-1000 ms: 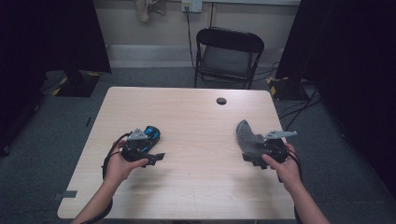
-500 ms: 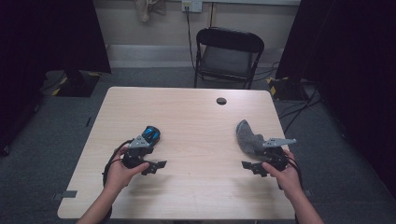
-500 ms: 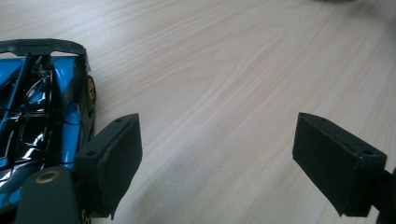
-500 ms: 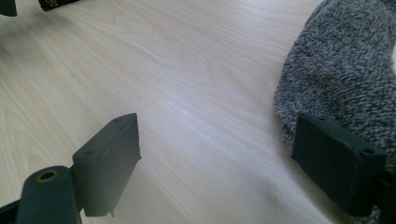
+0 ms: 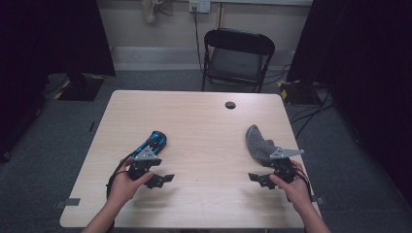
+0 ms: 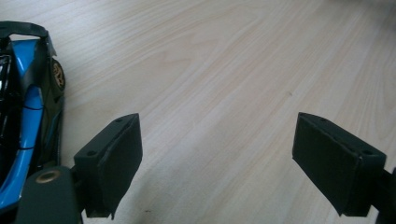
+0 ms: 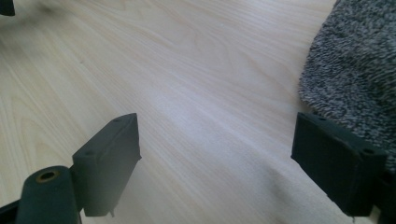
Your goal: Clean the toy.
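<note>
Both grippers (image 5: 163, 178) (image 5: 256, 178) nearer the table's (image 5: 204, 126) front edge than before, fingers apart, empty.

A glossy blue and black toy car (image 6: 25, 116) and a rough, fuzzy grey knit sock (image 7: 355, 70) are lying on a smooth, pale wood-grain table (image 5: 204, 126).

Items showing on the table (image 5: 194, 126): one blue toy car (image 5: 153, 141) at 9 o'clock, one grey sock (image 5: 257, 143) at 3 o'clock, one dark round hole (image 5: 230, 105) at 12 o'clock. Two grippers are hovering: left gripper (image 5: 163, 179), right gripper (image 5: 256, 178). One folding chair (image 5: 237, 57) is standing beyond.
</note>
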Tool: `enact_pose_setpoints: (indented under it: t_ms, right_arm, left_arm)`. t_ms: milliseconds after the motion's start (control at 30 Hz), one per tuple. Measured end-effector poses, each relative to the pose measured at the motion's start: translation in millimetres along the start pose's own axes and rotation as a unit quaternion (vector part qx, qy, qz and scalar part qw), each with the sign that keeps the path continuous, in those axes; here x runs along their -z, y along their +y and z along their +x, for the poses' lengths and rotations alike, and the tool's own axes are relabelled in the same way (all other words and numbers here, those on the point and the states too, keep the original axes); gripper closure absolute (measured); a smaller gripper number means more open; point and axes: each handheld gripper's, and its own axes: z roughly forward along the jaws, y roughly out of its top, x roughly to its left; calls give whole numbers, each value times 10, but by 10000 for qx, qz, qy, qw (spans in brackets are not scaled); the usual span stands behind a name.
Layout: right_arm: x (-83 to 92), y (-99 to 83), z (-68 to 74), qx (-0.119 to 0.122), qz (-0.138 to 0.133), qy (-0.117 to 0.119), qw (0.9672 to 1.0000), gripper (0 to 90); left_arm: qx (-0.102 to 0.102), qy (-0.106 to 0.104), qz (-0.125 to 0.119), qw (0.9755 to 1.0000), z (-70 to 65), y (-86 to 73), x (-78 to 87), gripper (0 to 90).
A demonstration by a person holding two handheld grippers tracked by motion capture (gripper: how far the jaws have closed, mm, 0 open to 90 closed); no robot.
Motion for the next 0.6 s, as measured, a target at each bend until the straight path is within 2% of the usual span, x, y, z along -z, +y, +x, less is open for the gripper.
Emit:
enact_pose_setpoints:
  t_ms: [400, 600]
  right_arm:
    - [-79, -73, 83, 39, 44, 64, 10000, 150]
    - [-120, -112, 110, 94, 109, 96, 9999, 150]
  left_arm:
    - [-135, -65, 40, 9999, -66, -79, -31, 158]
    - [-147, -175, 48, 9997, -103, -106, -61, 158]
